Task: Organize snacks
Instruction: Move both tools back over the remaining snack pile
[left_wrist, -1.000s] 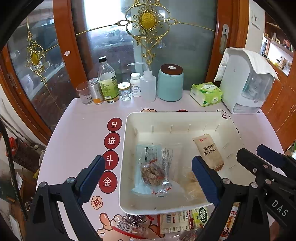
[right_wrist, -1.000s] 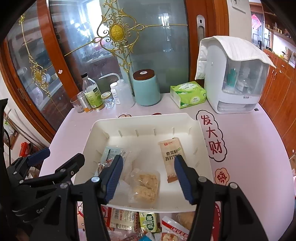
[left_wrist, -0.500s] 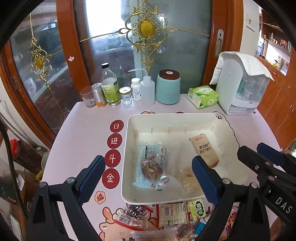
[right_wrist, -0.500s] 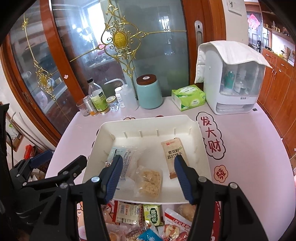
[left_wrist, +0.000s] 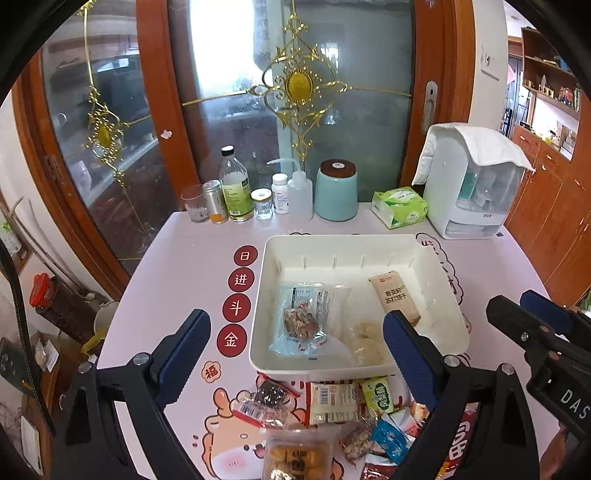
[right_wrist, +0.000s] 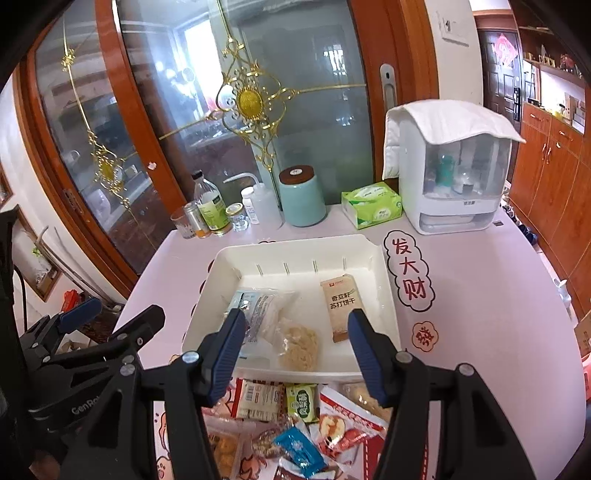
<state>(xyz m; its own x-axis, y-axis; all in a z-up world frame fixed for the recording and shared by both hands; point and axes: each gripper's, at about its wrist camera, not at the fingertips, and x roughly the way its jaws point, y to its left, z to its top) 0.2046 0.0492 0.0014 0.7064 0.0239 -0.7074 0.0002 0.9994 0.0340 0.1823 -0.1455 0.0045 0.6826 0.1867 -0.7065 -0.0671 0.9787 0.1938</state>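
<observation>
I saw open room above white bin (right_wrist: 388, 295); snack pile (right_wrist: 295, 424) crowded near edge, bottles (left_wrist: 236, 192) lined far side of surface (right_wrist: 480, 314).

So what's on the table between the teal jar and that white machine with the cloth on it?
A green tissue pack sits between the teal jar and the white machine, clearest in the right wrist view.

The snack pile (left_wrist: 332, 424) runs off the bottom edge, so its nearest packets are cut short. The left gripper (left_wrist: 295, 354) hides part of the crumbly packet (left_wrist: 365, 343) in the tray. Labels on the bottles (left_wrist: 236, 192) at the desk's far end are too small to read.
</observation>
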